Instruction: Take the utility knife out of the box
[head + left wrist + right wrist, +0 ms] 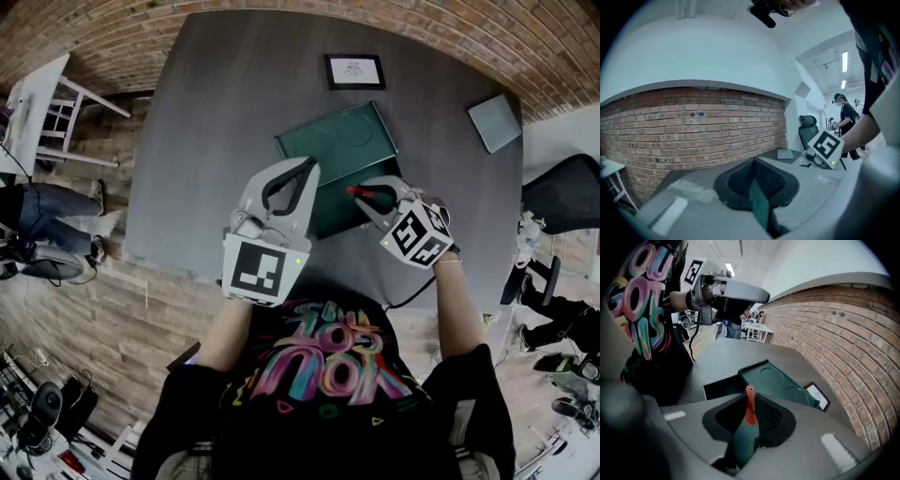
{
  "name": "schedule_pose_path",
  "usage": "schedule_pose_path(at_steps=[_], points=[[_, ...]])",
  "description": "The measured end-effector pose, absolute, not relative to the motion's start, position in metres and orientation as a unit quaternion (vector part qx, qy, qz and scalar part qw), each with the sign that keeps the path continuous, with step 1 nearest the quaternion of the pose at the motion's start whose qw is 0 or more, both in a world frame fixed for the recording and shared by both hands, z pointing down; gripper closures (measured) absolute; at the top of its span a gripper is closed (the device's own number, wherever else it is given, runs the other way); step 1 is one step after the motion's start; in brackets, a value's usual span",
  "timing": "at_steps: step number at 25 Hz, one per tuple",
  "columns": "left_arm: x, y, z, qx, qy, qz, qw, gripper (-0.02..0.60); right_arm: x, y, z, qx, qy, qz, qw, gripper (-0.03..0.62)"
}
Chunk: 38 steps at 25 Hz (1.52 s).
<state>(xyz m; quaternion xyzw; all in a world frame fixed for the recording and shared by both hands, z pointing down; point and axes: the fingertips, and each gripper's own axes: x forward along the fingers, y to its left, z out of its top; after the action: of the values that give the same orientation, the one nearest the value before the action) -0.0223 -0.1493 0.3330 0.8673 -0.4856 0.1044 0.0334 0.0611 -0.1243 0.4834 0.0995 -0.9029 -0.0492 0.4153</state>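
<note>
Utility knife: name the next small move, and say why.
Probably carry the utility knife sideways off the box and set it on the bare table: the right gripper has its jaws shut on it, and it hangs above the open box.

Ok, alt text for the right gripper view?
The right gripper holds the utility knife in its jaws, red end poking beyond them. Behind it the green box lies open on the dark table, brick wall at right.

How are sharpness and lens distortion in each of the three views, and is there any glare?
Head view: strong fisheye, the table edges bow. Left gripper view: the brick wall curves, ceiling lamps are blown out at right. Right gripper view: the utility knife in the right claw is sharp, corners go dark.
</note>
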Motion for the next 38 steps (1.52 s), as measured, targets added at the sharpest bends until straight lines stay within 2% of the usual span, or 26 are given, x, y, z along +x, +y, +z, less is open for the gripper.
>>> schedule_pose_path(at_steps=[10, 27, 38], points=[[-0.02, -0.145, 0.326, 0.869, -0.484, 0.1, 0.03, 0.581, 0.065, -0.13, 0.413, 0.198, -0.923, -0.071, 0.323, 0.539], [-0.019, -0.143, 0.329, 0.872, -0.477, 0.1, 0.04, 0.581, 0.1, -0.135, 0.339, 0.336, -0.914, -0.084, 0.209, 0.54], [-0.013, -0.145, 0.331, 0.876, -0.469, 0.102, 0.043, 0.581, 0.115, -0.122, 0.324, 0.371, -0.922, -0.029, 0.105, 0.54]])
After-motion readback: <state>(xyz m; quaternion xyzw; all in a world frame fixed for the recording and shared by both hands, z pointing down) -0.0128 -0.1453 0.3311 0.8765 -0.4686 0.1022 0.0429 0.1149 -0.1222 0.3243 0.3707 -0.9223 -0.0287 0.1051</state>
